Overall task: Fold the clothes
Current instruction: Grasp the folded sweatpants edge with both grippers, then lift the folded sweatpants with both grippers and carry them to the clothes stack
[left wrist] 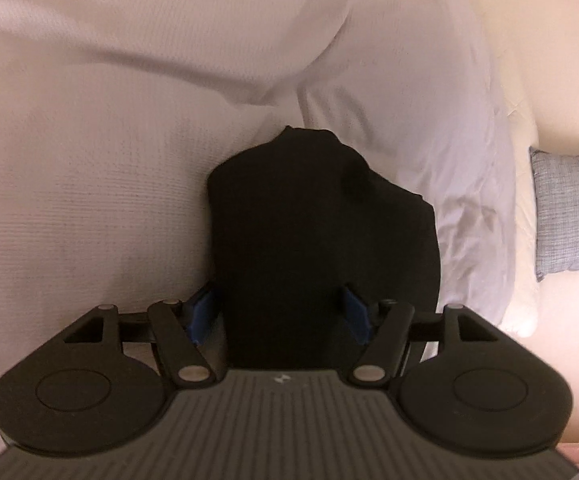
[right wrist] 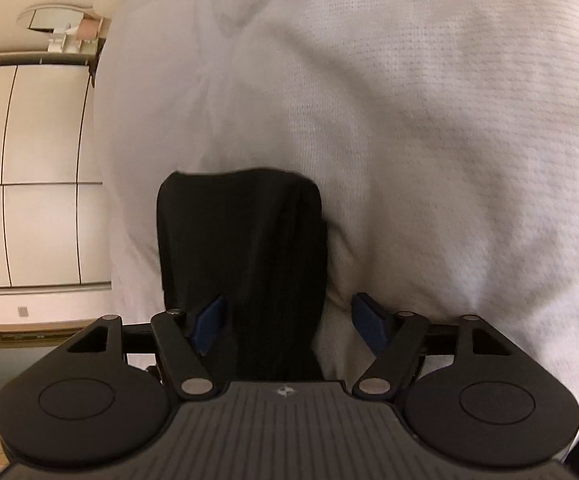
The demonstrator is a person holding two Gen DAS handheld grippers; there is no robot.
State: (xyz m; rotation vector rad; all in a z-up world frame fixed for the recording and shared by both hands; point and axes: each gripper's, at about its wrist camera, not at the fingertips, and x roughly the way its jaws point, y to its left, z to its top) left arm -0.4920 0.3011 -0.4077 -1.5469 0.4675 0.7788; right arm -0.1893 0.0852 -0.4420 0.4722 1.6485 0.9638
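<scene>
A black garment (left wrist: 313, 232) lies bunched on a white textured bedspread (left wrist: 89, 184). My left gripper (left wrist: 281, 312) is open, its blue pads (left wrist: 203, 312) standing wide on either side of the cloth, which fills the gap between them. In the right wrist view the black garment (right wrist: 245, 248) shows as a folded strip. My right gripper (right wrist: 293, 320) is open; the cloth lies against the left blue pad (right wrist: 209, 324) and clear of the right pad. The fingertips of both grippers are mostly hidden by the cloth.
White pillows (left wrist: 429, 128) lie behind the garment, with a grey-blue cushion (left wrist: 569, 216) at the right. In the right wrist view a cream panelled wall or headboard (right wrist: 37, 184) stands at the left, beside the bed's edge.
</scene>
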